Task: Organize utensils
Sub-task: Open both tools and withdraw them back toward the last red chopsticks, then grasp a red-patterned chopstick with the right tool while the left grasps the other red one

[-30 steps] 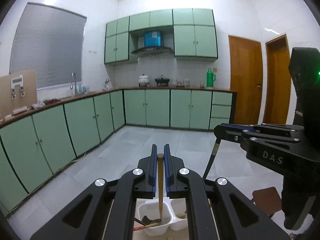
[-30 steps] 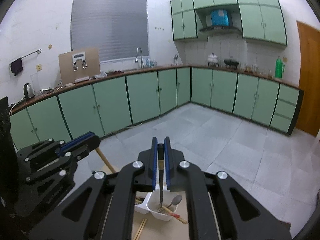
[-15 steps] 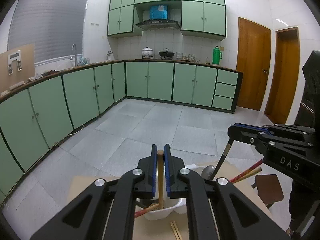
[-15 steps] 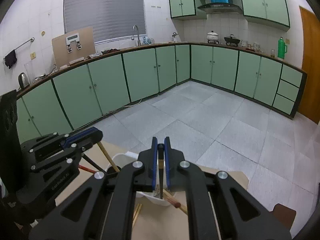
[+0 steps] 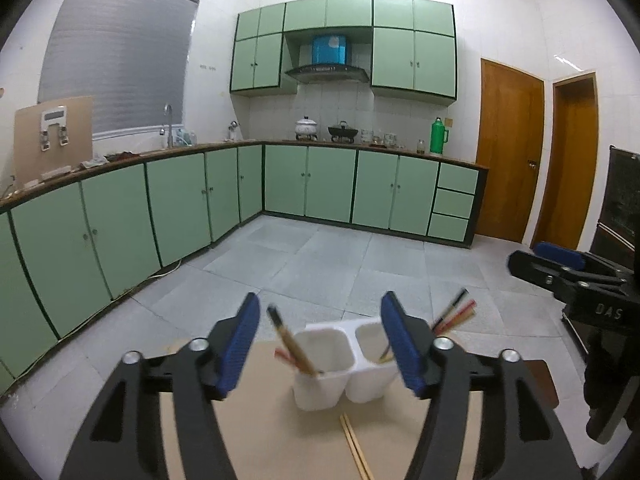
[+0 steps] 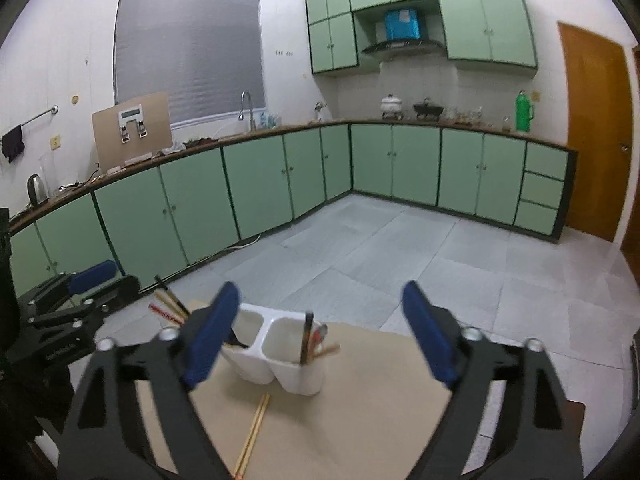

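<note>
Two joined white plastic cups [image 5: 340, 364] are standing on a tan board tabletop [image 5: 280, 440], each cup holding leaning utensils, while a pair of pale wooden chopsticks [image 5: 354, 446] is lying flat just before them. Left gripper [image 5: 320, 344] and right gripper [image 6: 320, 336] are hovering with jaws just opened wide, gripping nothing. Green cabinets [image 5: 172, 208] are lining the walls.

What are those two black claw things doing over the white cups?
A person is sorting utensils with two tongs. The left tongs and right tongs have just been opening, with nothing between them now. Chopsticks stand in both halves of the white holder. One pair of chopsticks lies on the board.
</note>
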Demonstrator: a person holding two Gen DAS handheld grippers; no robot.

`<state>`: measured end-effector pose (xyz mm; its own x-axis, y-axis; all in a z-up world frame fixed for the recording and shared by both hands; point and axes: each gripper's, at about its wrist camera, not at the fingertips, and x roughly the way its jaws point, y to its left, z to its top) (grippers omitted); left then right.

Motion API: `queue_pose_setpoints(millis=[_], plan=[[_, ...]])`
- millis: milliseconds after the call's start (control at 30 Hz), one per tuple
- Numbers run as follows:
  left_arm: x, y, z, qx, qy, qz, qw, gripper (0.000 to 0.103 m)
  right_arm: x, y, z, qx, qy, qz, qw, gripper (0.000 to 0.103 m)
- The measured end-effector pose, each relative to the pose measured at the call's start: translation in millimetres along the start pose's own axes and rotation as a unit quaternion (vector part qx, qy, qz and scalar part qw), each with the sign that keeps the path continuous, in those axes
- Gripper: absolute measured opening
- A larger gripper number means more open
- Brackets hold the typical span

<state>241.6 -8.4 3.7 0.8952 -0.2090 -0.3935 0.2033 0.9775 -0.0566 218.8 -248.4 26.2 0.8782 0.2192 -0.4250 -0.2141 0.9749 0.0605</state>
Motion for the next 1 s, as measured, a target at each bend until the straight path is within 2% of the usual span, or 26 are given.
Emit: queue_pose_setpoints(millis=[200, 367, 600, 733, 1000], plan=[[-43.2, -2.5, -43.0, -0.003, 0.007, 0.014, 0.9999, 0.077, -37.4, 5.5, -47.5, 0.014, 0.003, 0.006, 1.000, 0.097], [-59.9, 0.6, -92.7, 0.000, 0.049, 0.027, 0.9984, 0.078, -46.3, 21.2, -98.7, 0.023, 0.040, 0.003, 0.999, 0.097], [-55.7, 13.8, -161.1, -0.001, 0.136, 0.053, 0.9893, 0.078, -30.1, 49.1, -176.3, 0.034, 0.130, 0.003, 0.991, 0.097], [-52.8, 17.2, -191.4, 0.007, 0.174, 0.056, 0.9832, 0.078, -21.3, 69.0, -214.0, 0.009, 0.167, -0.006, 0.986, 0.097], [-55.7, 24.6, -218.0, 0.004, 0.203, 0.064, 0.9771, 0.078, -5.0, 93.0, -245.5, -0.010, 0.204, -0.002, 0.979, 0.095]])
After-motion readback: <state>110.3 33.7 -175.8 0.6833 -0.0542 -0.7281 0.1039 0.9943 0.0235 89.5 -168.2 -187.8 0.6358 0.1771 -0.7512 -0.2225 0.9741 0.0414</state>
